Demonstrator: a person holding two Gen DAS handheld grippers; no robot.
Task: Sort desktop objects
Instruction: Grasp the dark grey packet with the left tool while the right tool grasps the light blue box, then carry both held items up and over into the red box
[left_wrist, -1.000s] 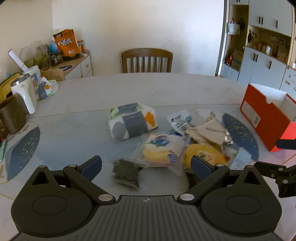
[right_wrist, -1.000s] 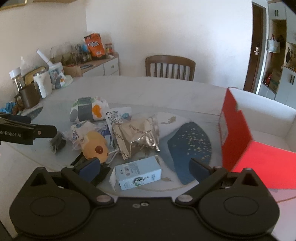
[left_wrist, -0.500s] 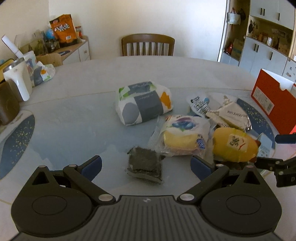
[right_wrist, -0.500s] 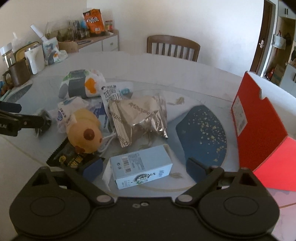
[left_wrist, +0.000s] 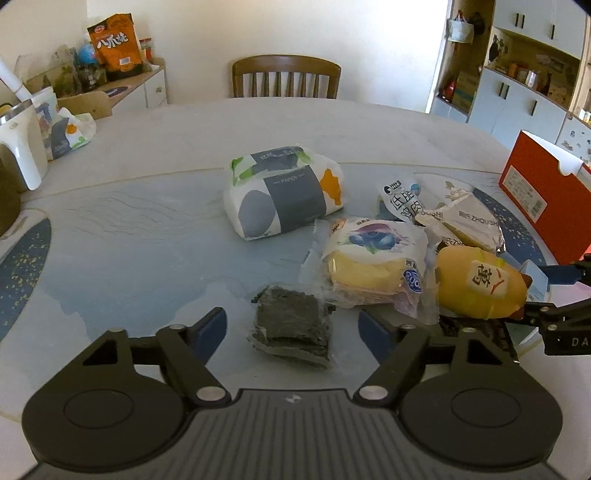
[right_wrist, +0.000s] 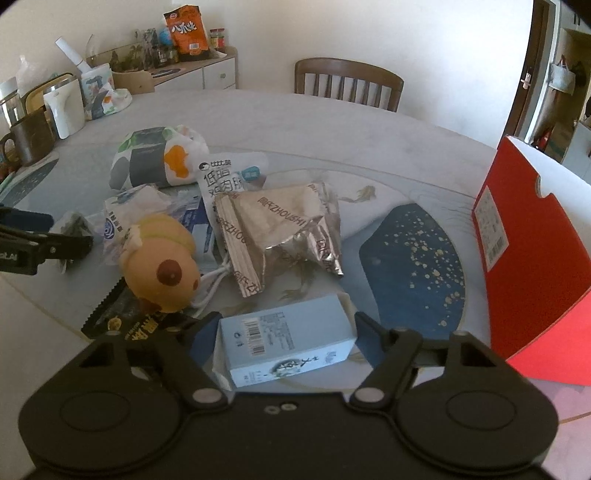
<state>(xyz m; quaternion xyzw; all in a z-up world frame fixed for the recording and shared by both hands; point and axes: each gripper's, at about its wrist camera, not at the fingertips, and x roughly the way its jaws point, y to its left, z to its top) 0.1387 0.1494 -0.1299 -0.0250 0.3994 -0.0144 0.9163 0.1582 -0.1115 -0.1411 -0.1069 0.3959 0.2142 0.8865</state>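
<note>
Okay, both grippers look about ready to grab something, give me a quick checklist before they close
1. Left gripper open: ok.
2. Dark packet sits between its fingers: ok.
3. Bread bag clear of the left gripper's right finger: cannot tell, it lies very close.
4. Right gripper open: ok.
5. Blue box sits between its fingers: ok.
6. Red box open to receive items: cannot tell.

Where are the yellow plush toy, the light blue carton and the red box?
yellow plush toy (right_wrist: 160, 264), right wrist view, its face.
light blue carton (right_wrist: 286, 334), right wrist view, top panel.
red box (right_wrist: 528, 251), right wrist view, its side wall.
</note>
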